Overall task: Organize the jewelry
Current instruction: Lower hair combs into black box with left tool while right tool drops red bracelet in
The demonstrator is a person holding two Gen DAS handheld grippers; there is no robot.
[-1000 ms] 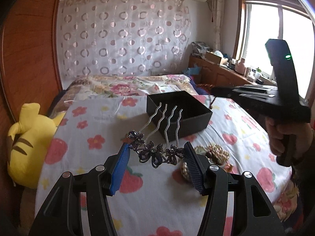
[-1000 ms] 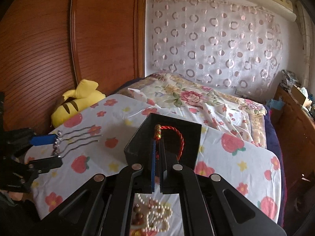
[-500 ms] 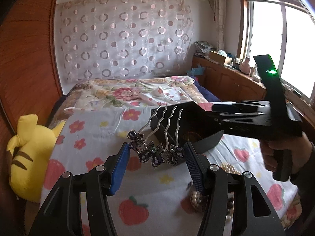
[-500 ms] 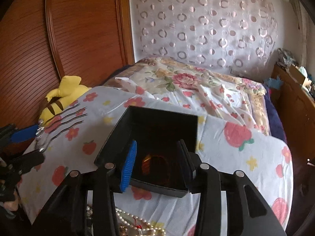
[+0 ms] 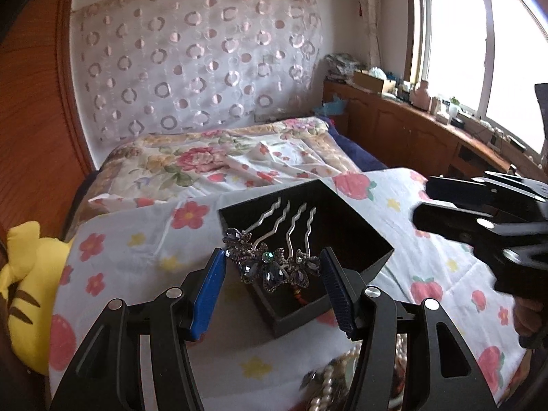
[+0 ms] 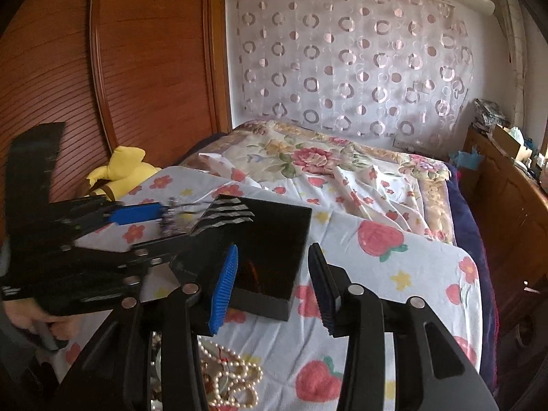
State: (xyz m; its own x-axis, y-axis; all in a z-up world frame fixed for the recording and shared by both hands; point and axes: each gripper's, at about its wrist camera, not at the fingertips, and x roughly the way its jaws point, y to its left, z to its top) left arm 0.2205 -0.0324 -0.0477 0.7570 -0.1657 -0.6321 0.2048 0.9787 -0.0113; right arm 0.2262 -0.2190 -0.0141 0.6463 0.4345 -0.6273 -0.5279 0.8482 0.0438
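Observation:
My left gripper (image 5: 273,270) is shut on a jewelled hair comb (image 5: 270,263) with dark blue stones and several wavy silver prongs, held over the open black box (image 5: 359,233). A red cord piece (image 5: 298,298) lies inside the box. In the right wrist view the comb (image 6: 219,210) hangs over the box (image 6: 274,239) at its left rim. My right gripper (image 6: 272,287) is open and empty, just in front of the box. A heap of pearl necklaces (image 6: 226,376) lies on the cloth below it.
The box sits on a strawberry-print cloth (image 6: 394,274) over a bed. A yellow plush toy (image 5: 20,294) lies at the left edge by the wooden wardrobe (image 6: 137,85). A wooden cabinet (image 5: 411,130) runs under the window on the right.
My left gripper carried the comb forward from beside the box to over it. My right gripper let go of the red cord in the box, opened, and drew back toward the right.

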